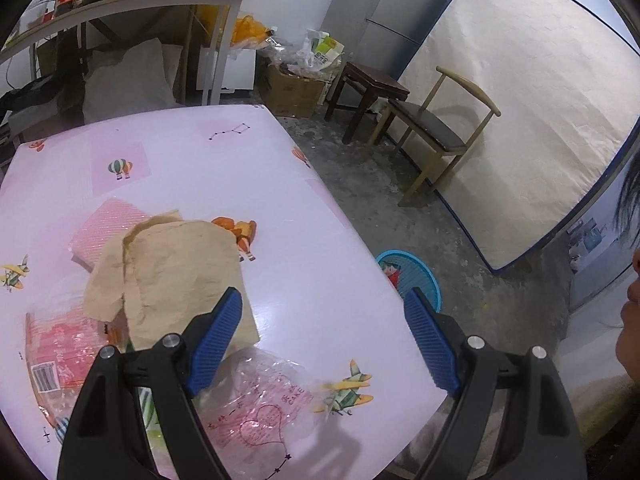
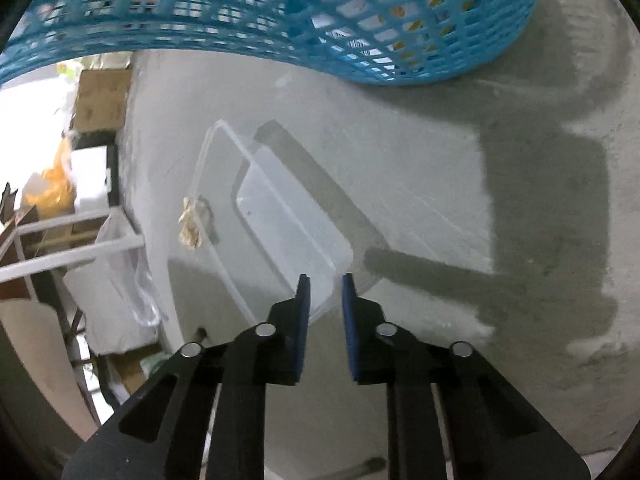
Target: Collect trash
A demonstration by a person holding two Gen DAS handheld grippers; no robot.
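Facing floor, right gripper [image 2: 325,276] sees clear lid [image 2: 288,216]; left sees table [image 1: 280,184].

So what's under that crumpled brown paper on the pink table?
Under the brown paper, a pink ribbed sheet pokes out at its far edge and an orange-printed wrapper at its near side. Whatever lies beneath its middle is covered.

Left over table [image 1: 280,152], right near floor [image 2: 400,184]
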